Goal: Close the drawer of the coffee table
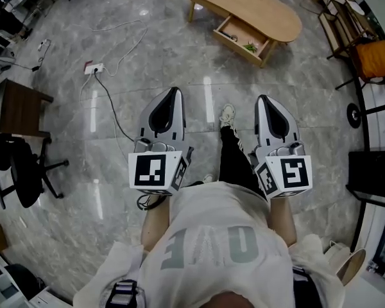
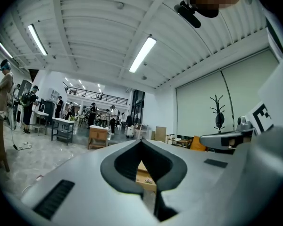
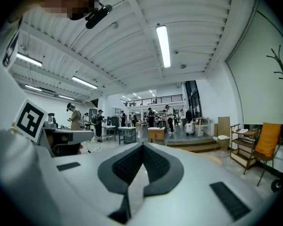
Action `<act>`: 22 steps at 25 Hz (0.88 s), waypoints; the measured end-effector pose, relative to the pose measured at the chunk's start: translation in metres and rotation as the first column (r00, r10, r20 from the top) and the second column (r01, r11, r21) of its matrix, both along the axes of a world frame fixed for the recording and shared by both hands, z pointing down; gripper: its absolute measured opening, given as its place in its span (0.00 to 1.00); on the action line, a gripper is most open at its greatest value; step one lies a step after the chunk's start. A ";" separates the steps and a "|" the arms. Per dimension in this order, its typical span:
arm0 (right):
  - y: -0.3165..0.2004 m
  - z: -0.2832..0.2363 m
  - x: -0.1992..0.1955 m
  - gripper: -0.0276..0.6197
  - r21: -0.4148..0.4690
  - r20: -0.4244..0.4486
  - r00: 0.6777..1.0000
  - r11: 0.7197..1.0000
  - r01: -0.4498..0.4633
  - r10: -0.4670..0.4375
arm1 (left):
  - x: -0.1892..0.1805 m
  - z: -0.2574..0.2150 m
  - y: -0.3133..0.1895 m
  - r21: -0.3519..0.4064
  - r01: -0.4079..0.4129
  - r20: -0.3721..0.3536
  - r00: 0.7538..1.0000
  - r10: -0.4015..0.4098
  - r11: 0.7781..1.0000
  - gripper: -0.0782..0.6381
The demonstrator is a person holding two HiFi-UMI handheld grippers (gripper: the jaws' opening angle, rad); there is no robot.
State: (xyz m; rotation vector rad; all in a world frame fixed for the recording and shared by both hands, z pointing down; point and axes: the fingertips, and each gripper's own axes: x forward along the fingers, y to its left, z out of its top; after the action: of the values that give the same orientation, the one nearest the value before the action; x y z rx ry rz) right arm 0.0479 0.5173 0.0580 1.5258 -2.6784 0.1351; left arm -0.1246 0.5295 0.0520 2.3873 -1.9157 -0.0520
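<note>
The drawer [image 1: 244,39] hangs open from the table [image 1: 247,5], upper right of the head view, well apart from both tongs. The left gripper [image 1: 174,94] and right gripper [image 1: 265,100] are closed, empty. It's probably light, stiff wood on slides: push the flat front squarely.

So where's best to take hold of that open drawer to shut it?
Its front panel, approached from the near side. The drawer juts out of the coffee table that way, so a square push on the panel should slide it in.
</note>
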 end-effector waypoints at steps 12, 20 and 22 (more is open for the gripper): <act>-0.274 0.010 -0.011 0.05 0.016 -0.058 0.989 0.991 0.136 -0.135 | 0.005 0.008 -0.256 -0.007 0.054 0.005 0.999 -0.054 0.998 0.12; -0.418 -0.005 -0.025 0.05 0.064 -0.111 0.983 0.986 0.156 -0.148 | -0.002 -0.012 -0.405 0.006 0.059 -0.010 0.998 -0.059 0.998 0.12; -0.442 -0.010 -0.031 0.05 0.073 -0.107 0.984 0.986 0.149 -0.141 | -0.004 -0.016 -0.430 0.008 0.049 -0.015 0.999 -0.049 0.999 0.12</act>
State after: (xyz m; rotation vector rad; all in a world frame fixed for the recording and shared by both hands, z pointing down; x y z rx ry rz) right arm 0.0165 0.0757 0.0482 1.3119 -2.7320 -0.0559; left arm -0.1282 0.0991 0.0358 2.3384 -1.9716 -0.0799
